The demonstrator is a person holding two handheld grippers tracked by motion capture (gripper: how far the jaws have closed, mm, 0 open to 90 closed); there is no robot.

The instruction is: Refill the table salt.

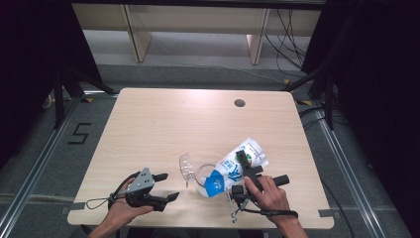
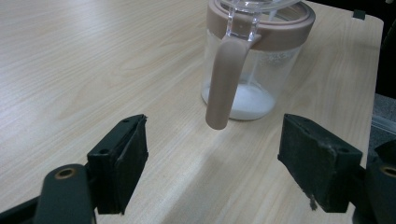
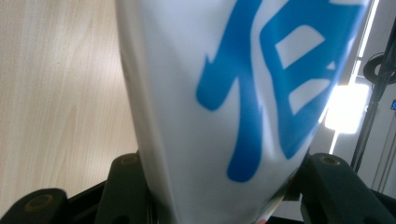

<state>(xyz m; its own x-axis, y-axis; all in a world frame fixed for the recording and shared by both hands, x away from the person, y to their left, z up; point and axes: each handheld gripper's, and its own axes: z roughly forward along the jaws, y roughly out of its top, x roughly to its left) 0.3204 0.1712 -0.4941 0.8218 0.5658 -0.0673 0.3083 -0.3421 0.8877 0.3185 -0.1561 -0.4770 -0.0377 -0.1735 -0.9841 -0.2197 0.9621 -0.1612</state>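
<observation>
Black jaws of my left gripper (image 2: 212, 168) rise closest in the left gripper view, spread wide with nothing between them, hovering over bare table (image 1: 148, 129) and aimed at the jar (image 2: 254, 60). My right gripper (image 1: 243, 171) is clamped about half closed on the bag (image 1: 237, 166), a white pouch with blue print that bulges between both jaws in the right gripper view. I hold the bag tilted, its lower blue end over the jar's open mouth (image 1: 204, 174), and I judge the step in hand to be pouring the white grains into the jar, where a shallow layer (image 2: 250, 100) already lies on the bottom. To do it well I should keep the bag's mouth right above the opening, tip it slowly so the flow doesn't overshoot the rim, and keep the squeeze even so the soft pouch doesn't slip or fold shut. My left could steady the jar by its brown handle (image 2: 224, 84), which hangs just ahead of those jaws. The clear lid (image 1: 185, 166) is flipped open on the jar's left side, near my pour path, so I must not knock it. Farther off, a round hole (image 1: 239, 103) sits in the table, well apart from the work.
</observation>
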